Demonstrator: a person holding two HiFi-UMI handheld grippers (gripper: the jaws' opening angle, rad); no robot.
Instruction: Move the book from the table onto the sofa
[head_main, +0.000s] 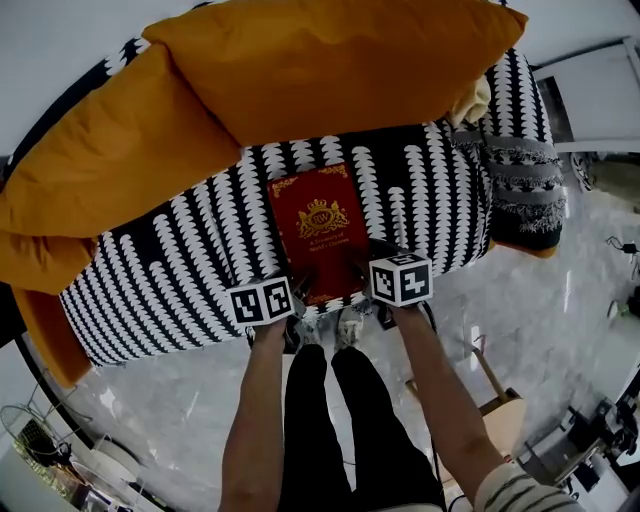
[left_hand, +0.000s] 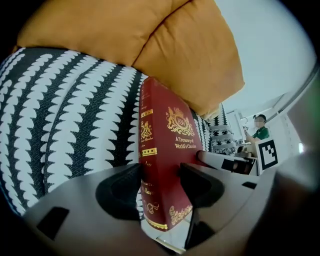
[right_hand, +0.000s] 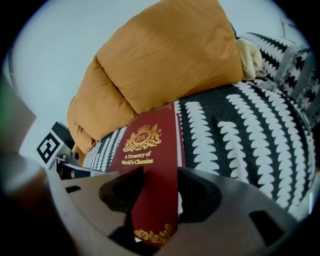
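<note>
A dark red book (head_main: 318, 232) with a gold crest lies cover up on the black-and-white patterned sofa seat (head_main: 180, 270), its near end at the seat's front edge. My left gripper (head_main: 297, 290) grips the book's near left corner, and my right gripper (head_main: 365, 268) grips its near right corner. In the left gripper view the book (left_hand: 167, 145) stands between the jaws of the left gripper (left_hand: 160, 187), and both pads press on it. In the right gripper view the right gripper (right_hand: 159, 192) is likewise shut on the book (right_hand: 152, 150).
Large orange cushions (head_main: 300, 70) fill the sofa's back, just beyond the book. A folded patterned throw (head_main: 525, 185) lies on the right arm. A wooden piece (head_main: 497, 405) stands on the marble floor at the right. A person in green (left_hand: 260, 131) is far off.
</note>
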